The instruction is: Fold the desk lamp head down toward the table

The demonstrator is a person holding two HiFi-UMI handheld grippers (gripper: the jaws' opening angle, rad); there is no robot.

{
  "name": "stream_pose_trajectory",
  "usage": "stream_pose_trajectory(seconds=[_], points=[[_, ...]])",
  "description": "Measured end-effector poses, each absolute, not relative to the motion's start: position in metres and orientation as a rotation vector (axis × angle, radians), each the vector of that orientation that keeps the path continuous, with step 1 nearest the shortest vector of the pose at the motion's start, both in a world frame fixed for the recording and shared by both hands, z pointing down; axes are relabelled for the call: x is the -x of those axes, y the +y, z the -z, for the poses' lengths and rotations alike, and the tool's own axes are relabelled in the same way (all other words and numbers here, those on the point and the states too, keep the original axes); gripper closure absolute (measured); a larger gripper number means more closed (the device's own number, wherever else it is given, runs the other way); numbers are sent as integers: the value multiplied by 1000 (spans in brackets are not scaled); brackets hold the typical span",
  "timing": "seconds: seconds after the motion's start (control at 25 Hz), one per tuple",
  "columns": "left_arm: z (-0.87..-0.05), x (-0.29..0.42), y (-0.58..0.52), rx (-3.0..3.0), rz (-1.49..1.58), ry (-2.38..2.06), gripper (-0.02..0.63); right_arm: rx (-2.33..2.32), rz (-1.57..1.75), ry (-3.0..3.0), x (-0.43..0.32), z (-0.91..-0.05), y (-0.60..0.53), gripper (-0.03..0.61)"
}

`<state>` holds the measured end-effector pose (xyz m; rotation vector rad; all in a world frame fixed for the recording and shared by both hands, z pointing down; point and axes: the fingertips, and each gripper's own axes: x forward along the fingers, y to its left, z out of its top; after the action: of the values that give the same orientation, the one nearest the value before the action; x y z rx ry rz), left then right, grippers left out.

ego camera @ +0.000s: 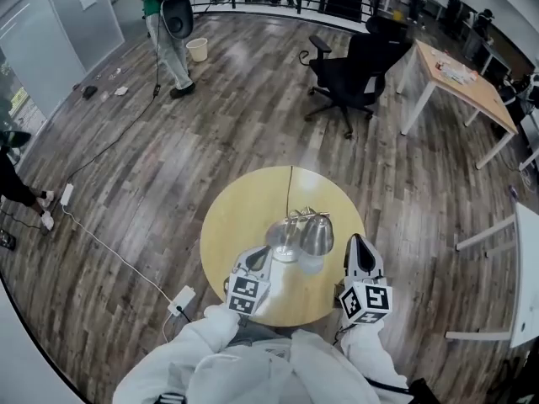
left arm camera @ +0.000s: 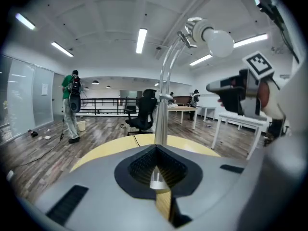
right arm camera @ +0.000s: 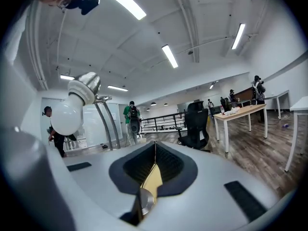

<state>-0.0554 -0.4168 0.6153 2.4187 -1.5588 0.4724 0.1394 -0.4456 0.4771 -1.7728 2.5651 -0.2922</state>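
The desk lamp (ego camera: 301, 236) is located near the middle of the round yellow table (ego camera: 240, 213), slightly toward the person's side. Its twin chrome stems (left arm camera: 162, 100) are set upright, so the long axis is vertical. At the top they curve over, and the lamp head (left arm camera: 199, 30) is carried raised. The white bulb (left arm camera: 220, 41) is directed outward and slightly downward, toward the person's right. A cord (ego camera: 290, 190) is run from the lamp straight to the far table edge.

Bare tabletop is left on the far half and to both sides of the lamp. Beyond the far edge, open wooden floor is seen, and an office chair (ego camera: 354, 74) is placed well apart.

The left gripper (ego camera: 257, 261) is held low over the near-left part of the table, aimed at the stems. The right gripper (ego camera: 357, 244) is held at the right edge, roughly level, with the bulb above and to its left. Both pairs of jaws are closed together, with nothing clamped between them. Both arms are covered by white sleeves (ego camera: 210, 335).
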Motion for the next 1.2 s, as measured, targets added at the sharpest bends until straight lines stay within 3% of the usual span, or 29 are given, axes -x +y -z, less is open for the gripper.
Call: stream_pose_trajectory(seconds=[0.2,0.56,0.6,0.68,0.72,1.2], points=[[-686,48,-438,-2435,-658,-1405,615,1659,263,2570,-147,-454,-434,566],[-737,49,-469,-2410,-826,-1310,617,1187,143,2869,-99,-382,-417,563],[-738,50,-468,-2403,-800,-1321,615,1116,116,2914,-91,-370,-413,554],[-739,51,-467,-2392,-771,-1335,616,966,82,2984,-73,-345,-403,442],[-738,51,-466,-2394,-777,-1338,616,901,75,3010,-65,-335,-399,421],[-734,49,-465,-2419,-822,-1309,616,653,348,3369,-15,-327,-410,382]])
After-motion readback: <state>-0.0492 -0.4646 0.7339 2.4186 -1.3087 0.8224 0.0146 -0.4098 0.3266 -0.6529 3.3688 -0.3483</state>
